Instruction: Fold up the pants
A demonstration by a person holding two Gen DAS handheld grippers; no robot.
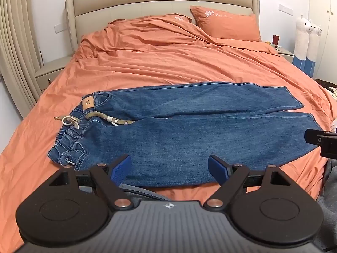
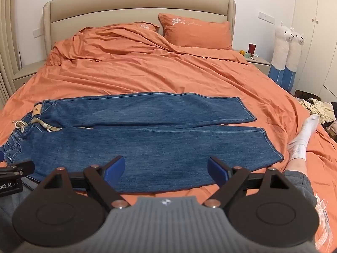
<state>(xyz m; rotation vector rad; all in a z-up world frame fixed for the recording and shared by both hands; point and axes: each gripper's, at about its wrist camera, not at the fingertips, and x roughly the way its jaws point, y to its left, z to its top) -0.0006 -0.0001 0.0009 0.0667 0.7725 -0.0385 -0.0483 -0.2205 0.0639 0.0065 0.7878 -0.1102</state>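
Note:
Blue jeans (image 1: pixel 179 126) lie spread flat across the orange bed, waistband with a belt (image 1: pixel 109 119) at the left, both legs pointing right. They also show in the right wrist view (image 2: pixel 147 135). My left gripper (image 1: pixel 169 167) is open and empty, above the near edge of the near leg, toward the waist. My right gripper (image 2: pixel 166 168) is open and empty, above the near edge of the near leg, toward the hem (image 2: pixel 271 145). The right gripper's tip shows at the right edge of the left wrist view (image 1: pixel 322 141).
The orange duvet (image 1: pixel 168 59) covers the bed, with pillows (image 1: pixel 225 23) by the beige headboard. A person's leg in a white sock (image 2: pixel 303 139) rests on the bed right of the hem. Nightstands flank the bed; alpaca plush toys (image 2: pixel 286 48) and clothes on the floor are at the right.

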